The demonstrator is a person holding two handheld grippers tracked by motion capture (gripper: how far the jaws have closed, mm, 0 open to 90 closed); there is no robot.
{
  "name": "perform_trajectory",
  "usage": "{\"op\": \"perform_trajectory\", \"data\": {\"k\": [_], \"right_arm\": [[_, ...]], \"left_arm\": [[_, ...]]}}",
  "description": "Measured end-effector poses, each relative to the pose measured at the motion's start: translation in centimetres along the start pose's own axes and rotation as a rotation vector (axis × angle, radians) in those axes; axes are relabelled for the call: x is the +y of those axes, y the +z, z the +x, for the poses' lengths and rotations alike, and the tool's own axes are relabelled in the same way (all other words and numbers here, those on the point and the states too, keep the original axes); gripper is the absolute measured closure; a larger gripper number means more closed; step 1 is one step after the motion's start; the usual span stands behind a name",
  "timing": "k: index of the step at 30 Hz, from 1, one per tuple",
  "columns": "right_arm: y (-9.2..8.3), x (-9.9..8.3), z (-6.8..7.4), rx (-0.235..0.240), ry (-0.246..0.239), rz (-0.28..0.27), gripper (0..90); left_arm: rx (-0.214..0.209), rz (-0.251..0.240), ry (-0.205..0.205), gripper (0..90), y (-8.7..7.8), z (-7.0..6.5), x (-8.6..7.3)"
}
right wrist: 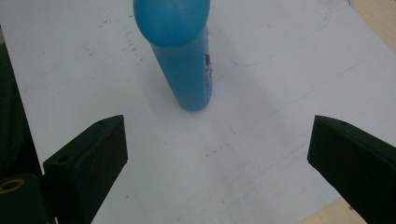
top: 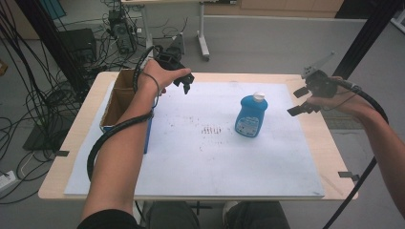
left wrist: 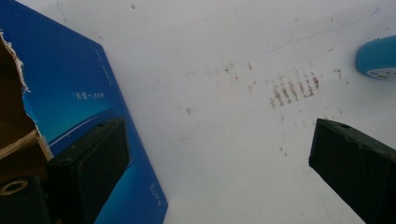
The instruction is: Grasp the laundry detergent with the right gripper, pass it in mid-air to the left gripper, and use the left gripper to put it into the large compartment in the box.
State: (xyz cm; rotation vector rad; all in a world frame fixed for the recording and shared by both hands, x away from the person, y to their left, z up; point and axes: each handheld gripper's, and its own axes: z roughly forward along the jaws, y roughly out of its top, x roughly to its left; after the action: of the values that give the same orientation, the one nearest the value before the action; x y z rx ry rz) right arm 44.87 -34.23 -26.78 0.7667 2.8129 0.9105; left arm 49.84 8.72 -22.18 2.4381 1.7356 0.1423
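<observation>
1. Grey floor, a tangle of cables and table legs are seen behind a wooden table (top: 71,143), on which a white sheet (top: 200,162) with brown scuff marks is spread

2. At the middle of the sheet a blue bottle (top: 251,116) with a white cap is set upright; it is taken as the landmark for everything else

3. Well to the left of the bottle, at the sheet's left edge, an open cardboard box (top: 125,102) with a blue side is stood; nothing can be made out inside it

4. The left gripper (top: 185,84) is held up beyond and left of the bottle, just beside the box; in the left gripper view its jaws are spread wide with nothing between them, and only bare sheet and the box's blue wall (left wrist: 88,98) are seen beneath

5. The right gripper (top: 300,101) is held to the right of the bottle, near it but apart; its jaws are spread wide and empty, and in the right gripper view the bottle (right wrist: 184,60) is seen ahead, between the lines of the two jaws

6. Judged from this, the work is at its start: the bottle is untouched, a reach toward it by the right gripper appears under way, and the grasp, the lift and probably a transfer to the box are all left to do
</observation>
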Motion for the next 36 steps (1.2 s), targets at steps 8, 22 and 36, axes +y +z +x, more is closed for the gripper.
{"op": "perform_trajectory", "data": {"k": [8, 22, 36], "right_arm": [[2.1, -0.9, 1.1, 0.004, -0.021, -0.045, 4.4], [5.8, -1.3, 2.2, 0.014, -0.055, -0.129, 3.7], [9.3, -1.6, 2.8, 0.025, -0.071, -0.177, 3.4]], "left_arm": [[-0.004, -0.002, 0.003, 5.7, 0.2, 0.1, -0.1], [-0.009, 0.009, 0.006, 5.6, 0.9, 0.0, -0.3], [-0.010, 0.003, 0.009, 5.6, 1.1, 0.0, -0.2]]}}
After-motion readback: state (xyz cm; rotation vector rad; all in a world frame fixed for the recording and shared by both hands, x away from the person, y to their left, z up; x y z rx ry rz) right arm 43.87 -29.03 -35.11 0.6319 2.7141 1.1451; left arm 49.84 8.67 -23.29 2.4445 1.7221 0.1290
